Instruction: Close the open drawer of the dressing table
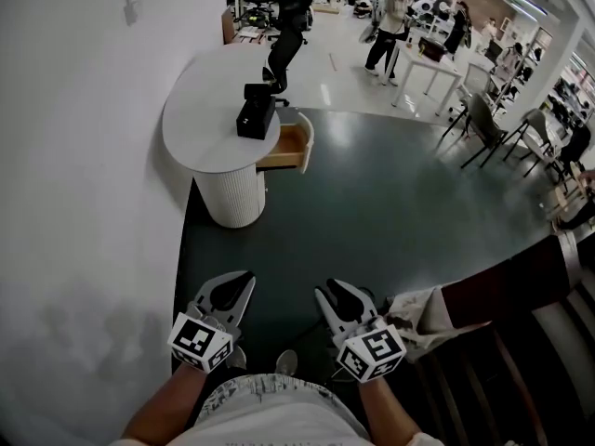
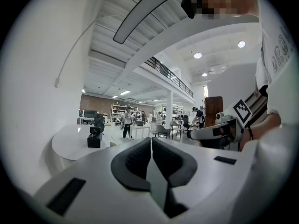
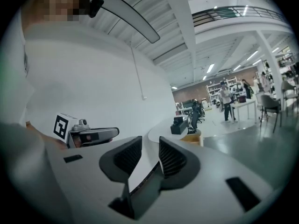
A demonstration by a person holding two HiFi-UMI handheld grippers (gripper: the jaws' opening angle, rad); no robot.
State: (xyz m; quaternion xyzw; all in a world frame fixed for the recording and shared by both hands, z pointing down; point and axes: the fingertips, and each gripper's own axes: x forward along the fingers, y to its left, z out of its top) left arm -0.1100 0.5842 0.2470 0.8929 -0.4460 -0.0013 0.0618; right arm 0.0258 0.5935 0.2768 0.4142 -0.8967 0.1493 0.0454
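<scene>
**Head view.** The left tongs (image 1: 242,282) and right tongs (image 1: 331,292) are low in the frame, side by side and apart. Each is held on a forearm extended forward, with the marker cubes nearest the body. Both are over the dark floor (image 1: 390,212) and touch nothing. The white oval surface (image 1: 209,100) of the dressing table stands against the white wall (image 1: 74,156), well ahead of both tongs. Its wooden drawer (image 1: 292,147) is pulled out to the right, over the floor. A black box (image 1: 256,114) sits on the surface just behind the drawer. Open floor lies between the tongs and the drawer. A dark chair (image 1: 521,286) with a cloth (image 1: 423,309) draped over it stands close on the right. People (image 1: 390,26) stand far behind.

**Left gripper view.** The left tongs (image 2: 151,146) point level. Their jaws meet along a closed seam with nothing between them. The surface (image 2: 70,143) and black box (image 2: 95,139) lie ahead to the left. The right tongs (image 2: 212,132) are alongside on the right. The drawer cannot be made out here.

**Right gripper view.** The right tongs (image 3: 150,152) point slightly downward. Their jaws stand clearly apart and the gap is empty. The drawer (image 3: 191,138) shows open beyond the right jaw, under the edge of the surface (image 3: 161,133). The left tongs (image 3: 93,134) are alongside on the left.
</scene>
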